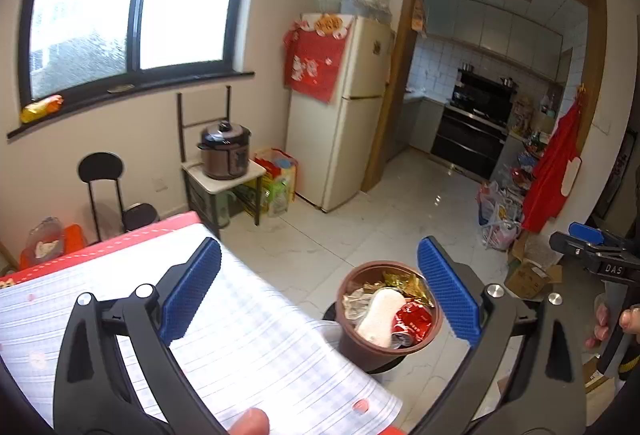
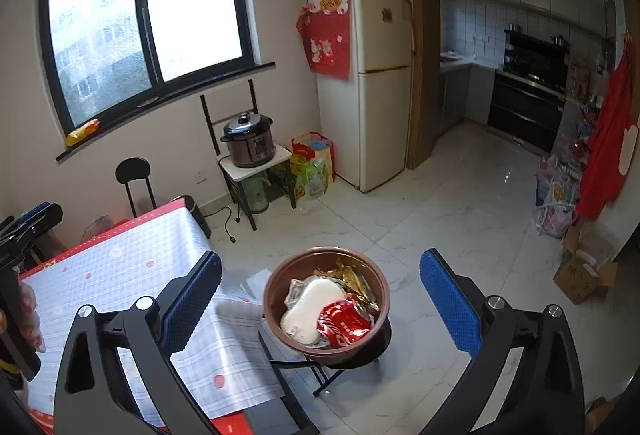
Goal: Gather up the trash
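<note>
While both tongs stand wide with nothing between their blue pads, the trash lies in a brown bin (image 2: 326, 301) on a black stool (image 2: 352, 357) beside the surface (image 2: 132, 267). Inside the bin are a white foam piece (image 2: 310, 309), a red wrapper (image 2: 346, 323) and gold foil (image 2: 354, 281). Seen from the left tongs (image 1: 320, 295), the bin sits just inside the right pad; from the right tongs (image 2: 320, 303), it is midway between the pads, lower down. A checked cloth (image 1: 240, 347) covers the surface.
</note>
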Demonstrator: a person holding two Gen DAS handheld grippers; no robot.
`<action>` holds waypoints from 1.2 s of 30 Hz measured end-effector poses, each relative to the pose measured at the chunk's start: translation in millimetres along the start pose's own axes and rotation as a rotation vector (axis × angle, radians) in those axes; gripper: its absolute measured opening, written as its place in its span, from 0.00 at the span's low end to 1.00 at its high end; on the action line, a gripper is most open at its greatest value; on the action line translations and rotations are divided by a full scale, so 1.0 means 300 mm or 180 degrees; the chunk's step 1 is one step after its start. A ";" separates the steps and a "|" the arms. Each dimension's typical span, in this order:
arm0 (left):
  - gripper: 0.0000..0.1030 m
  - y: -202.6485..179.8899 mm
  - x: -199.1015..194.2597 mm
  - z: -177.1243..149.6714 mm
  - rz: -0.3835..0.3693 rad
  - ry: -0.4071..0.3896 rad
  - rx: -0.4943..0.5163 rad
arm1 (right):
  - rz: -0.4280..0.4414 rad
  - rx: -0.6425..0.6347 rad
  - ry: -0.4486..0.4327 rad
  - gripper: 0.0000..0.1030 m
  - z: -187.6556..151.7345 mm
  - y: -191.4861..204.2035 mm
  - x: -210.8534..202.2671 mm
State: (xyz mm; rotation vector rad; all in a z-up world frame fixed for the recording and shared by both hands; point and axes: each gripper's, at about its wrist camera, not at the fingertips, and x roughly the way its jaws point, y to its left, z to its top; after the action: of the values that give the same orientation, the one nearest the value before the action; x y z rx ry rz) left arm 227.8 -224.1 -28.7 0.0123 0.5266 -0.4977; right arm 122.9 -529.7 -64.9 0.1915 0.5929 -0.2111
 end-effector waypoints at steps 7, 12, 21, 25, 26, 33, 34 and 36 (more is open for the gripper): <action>0.94 0.112 -0.246 -0.001 0.0117 -0.0173 0.0050 | 0.0039 -0.0094 -0.0164 0.95 -0.007 0.161 -0.141; 0.94 0.173 -0.376 -0.011 0.0189 -0.0246 0.0074 | 0.0056 -0.0150 -0.0266 0.95 -0.018 0.263 -0.229; 0.94 0.227 -0.502 -0.020 0.0233 -0.0300 0.0194 | 0.0023 -0.0132 -0.0364 0.95 -0.044 0.361 -0.318; 0.94 0.243 -0.517 -0.016 0.0229 -0.0318 0.0212 | -0.0019 -0.0111 -0.0381 0.95 -0.056 0.372 -0.338; 0.94 0.249 -0.524 -0.017 0.0225 -0.0323 0.0215 | -0.0031 -0.0115 -0.0383 0.95 -0.059 0.376 -0.341; 0.94 0.247 -0.528 -0.021 0.0180 -0.0314 0.0230 | -0.0095 -0.0118 -0.0414 0.95 -0.064 0.387 -0.365; 0.94 0.247 -0.530 -0.020 0.0173 -0.0316 0.0233 | -0.0103 -0.0118 -0.0417 0.95 -0.063 0.387 -0.367; 0.94 0.239 -0.526 -0.019 0.0149 -0.0318 0.0233 | -0.0121 -0.0114 -0.0423 0.95 -0.065 0.388 -0.373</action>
State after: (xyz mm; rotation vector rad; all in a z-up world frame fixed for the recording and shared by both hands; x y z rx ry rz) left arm 139.9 -88.7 34.7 0.0694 0.4091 -0.4692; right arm 51.2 -397.5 -3.1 0.1307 0.4682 -0.2477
